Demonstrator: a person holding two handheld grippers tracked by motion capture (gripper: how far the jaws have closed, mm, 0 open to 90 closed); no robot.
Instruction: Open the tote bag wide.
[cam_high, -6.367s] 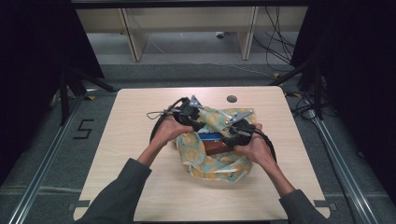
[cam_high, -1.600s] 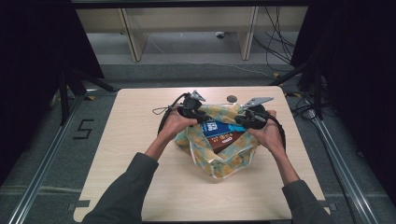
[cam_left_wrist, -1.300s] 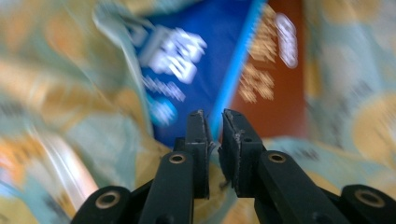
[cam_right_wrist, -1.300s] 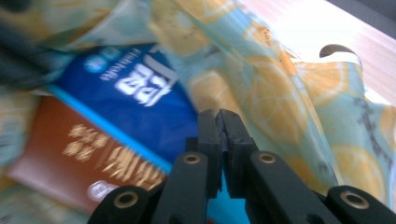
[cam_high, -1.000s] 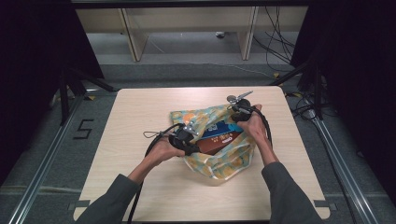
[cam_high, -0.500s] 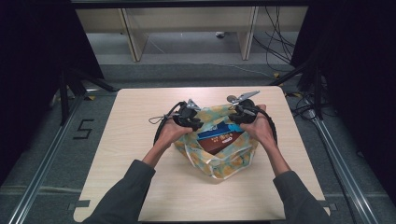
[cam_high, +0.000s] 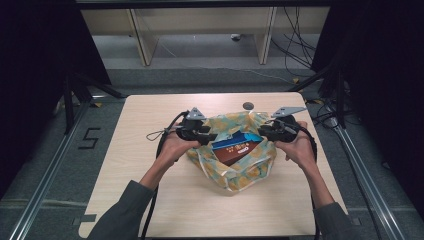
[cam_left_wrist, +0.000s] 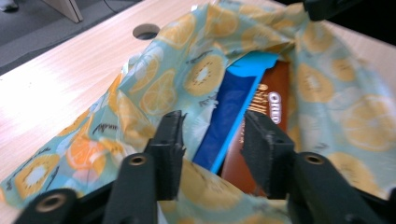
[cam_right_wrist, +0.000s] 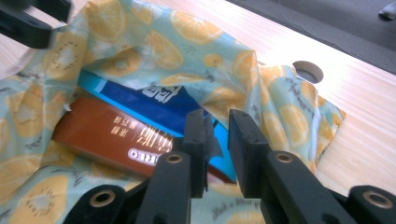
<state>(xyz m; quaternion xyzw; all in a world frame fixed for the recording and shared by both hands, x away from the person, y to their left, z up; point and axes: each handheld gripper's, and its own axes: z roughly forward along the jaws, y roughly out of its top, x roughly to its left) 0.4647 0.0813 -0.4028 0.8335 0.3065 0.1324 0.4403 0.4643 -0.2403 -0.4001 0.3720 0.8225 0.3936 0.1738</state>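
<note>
A cloth (cam_high: 245, 172) printed with orange and kiwi slices lies bunched up around two flat boxes in the middle of the table. The blue box (cam_high: 235, 141) rests on the brown box (cam_high: 235, 152). My left gripper (cam_high: 212, 137) hovers at the cloth's left edge; its jaws have just been opening and stand apart (cam_left_wrist: 212, 130) over the cloth (cam_left_wrist: 177, 65), pressing nothing. My right gripper (cam_high: 262, 131) is at the cloth's right edge. Its jaws have also just been opening, with a narrow gap (cam_right_wrist: 217, 126) and nothing gripped. Beyond them lie the blue box (cam_right_wrist: 140, 100) and brown box (cam_right_wrist: 107, 135).
The wooden table (cam_high: 150, 190) has a round cable hole (cam_high: 248, 106) just behind the cloth. Cables trail from both grippers over the table. Black frame posts stand to the left and right, and metal rails run along the floor.
The left hand has moved from the cloth's front left corner back to its left edge. The right hand has shifted right. Both grippers' jaws have parted and let the cloth go.
</note>
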